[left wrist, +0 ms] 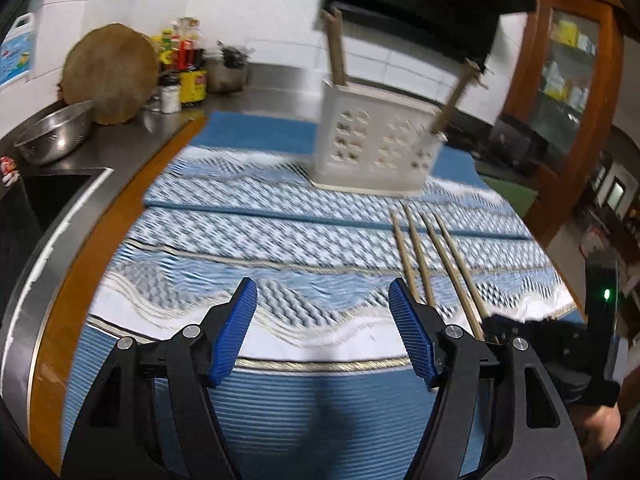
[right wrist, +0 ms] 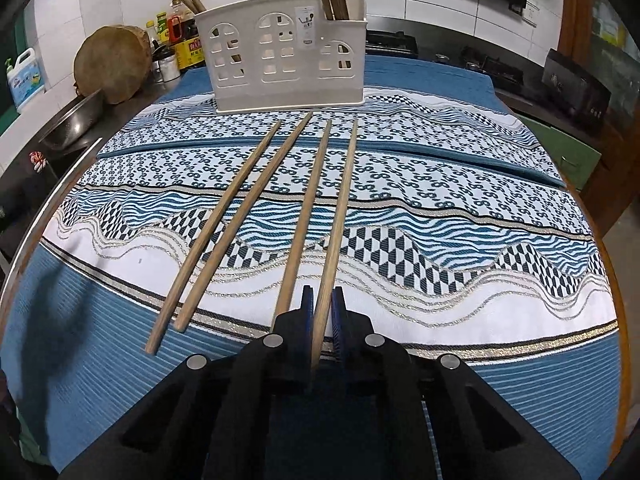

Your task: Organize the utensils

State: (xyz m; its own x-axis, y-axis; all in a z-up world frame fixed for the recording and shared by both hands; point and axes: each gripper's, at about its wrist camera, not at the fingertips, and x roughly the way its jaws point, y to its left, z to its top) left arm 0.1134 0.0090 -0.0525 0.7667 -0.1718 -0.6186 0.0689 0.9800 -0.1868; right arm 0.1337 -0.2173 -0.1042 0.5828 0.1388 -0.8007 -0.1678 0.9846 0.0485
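Note:
Several wooden chopsticks [right wrist: 256, 208] lie side by side on a blue and white patterned cloth [right wrist: 440, 208]. My right gripper [right wrist: 322, 304] is shut on the near end of the rightmost chopstick [right wrist: 340, 216], which still rests on the cloth. A white perforated utensil holder [right wrist: 288, 56] stands behind them with chopsticks upright in its left and right ends. My left gripper [left wrist: 322, 300] is open and empty above the cloth, left of the chopsticks [left wrist: 428, 264]. The holder [left wrist: 376, 152] is ahead of it, blurred.
A steel bowl [left wrist: 56, 136], a round wooden board [left wrist: 110, 72] and sauce bottles [left wrist: 186, 64] stand on the counter at the left. A dark sink [left wrist: 24, 216] lies left of the cloth. A stove [right wrist: 492, 68] and wooden cabinet [left wrist: 560, 100] are on the right.

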